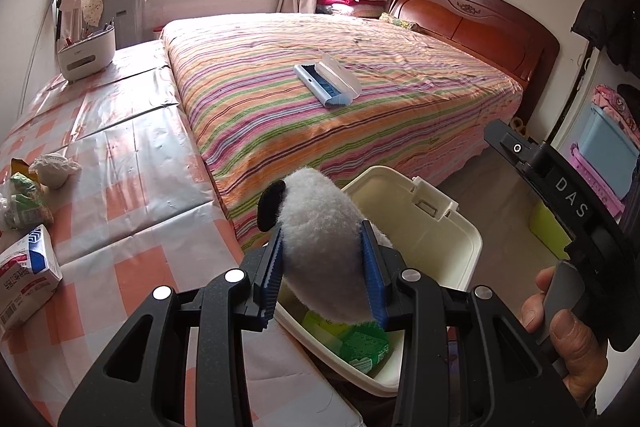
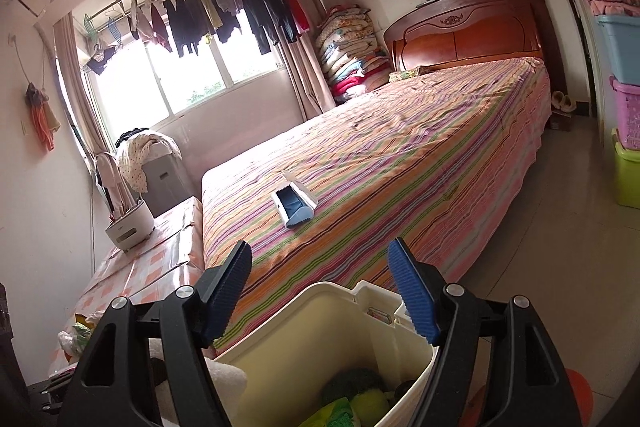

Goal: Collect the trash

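Observation:
My left gripper [image 1: 325, 273] is shut on a white fluffy sock with a black tip [image 1: 316, 239] and holds it above the cream trash bin [image 1: 452, 251], which has green wrappers [image 1: 362, 345] inside. My right gripper [image 2: 324, 293] is open and empty, its blue pads [image 2: 412, 291] on either side of the same bin [image 2: 304, 343], just above its rim. It also shows at the right of the left wrist view [image 1: 560, 203], held by a hand. On the checked table, a crumpled white item [image 1: 54, 169], green packets [image 1: 24, 201] and a white carton [image 1: 26, 269] lie at the left.
A bed with a striped cover [image 1: 320, 67] fills the middle, with an open blue and white case [image 1: 328, 81] on it. A white holder [image 1: 86, 53] stands at the table's far end. Stacked plastic boxes [image 2: 626, 99] stand at the right wall.

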A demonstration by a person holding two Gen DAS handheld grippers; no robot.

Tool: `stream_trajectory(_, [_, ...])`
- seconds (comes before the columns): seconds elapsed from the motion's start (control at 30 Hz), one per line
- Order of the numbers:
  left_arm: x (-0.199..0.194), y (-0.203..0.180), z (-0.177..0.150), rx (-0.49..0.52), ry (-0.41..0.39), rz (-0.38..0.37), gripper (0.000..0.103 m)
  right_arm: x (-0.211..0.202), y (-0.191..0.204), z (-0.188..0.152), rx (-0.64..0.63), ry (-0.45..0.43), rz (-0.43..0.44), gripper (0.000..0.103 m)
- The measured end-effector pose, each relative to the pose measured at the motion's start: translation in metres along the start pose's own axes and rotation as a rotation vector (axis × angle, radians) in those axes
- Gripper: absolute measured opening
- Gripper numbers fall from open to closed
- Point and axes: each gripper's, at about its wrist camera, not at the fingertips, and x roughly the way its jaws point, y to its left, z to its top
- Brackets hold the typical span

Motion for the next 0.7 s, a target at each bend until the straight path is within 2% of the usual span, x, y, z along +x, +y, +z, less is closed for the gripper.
stream_trajectory(0.33, [0.012,-0.009,-0.001,0.017,0.026,-0.013,0.037,-0.006,-0.005,0.005,0.031,-0.041,0.004,0.070])
stream_trajectory(0.7, [0.018,-0.025,-0.006,0.076,0.032,0.013,0.045,-0.007,-0.010,0.005,0.045,-0.049,0.011,0.071])
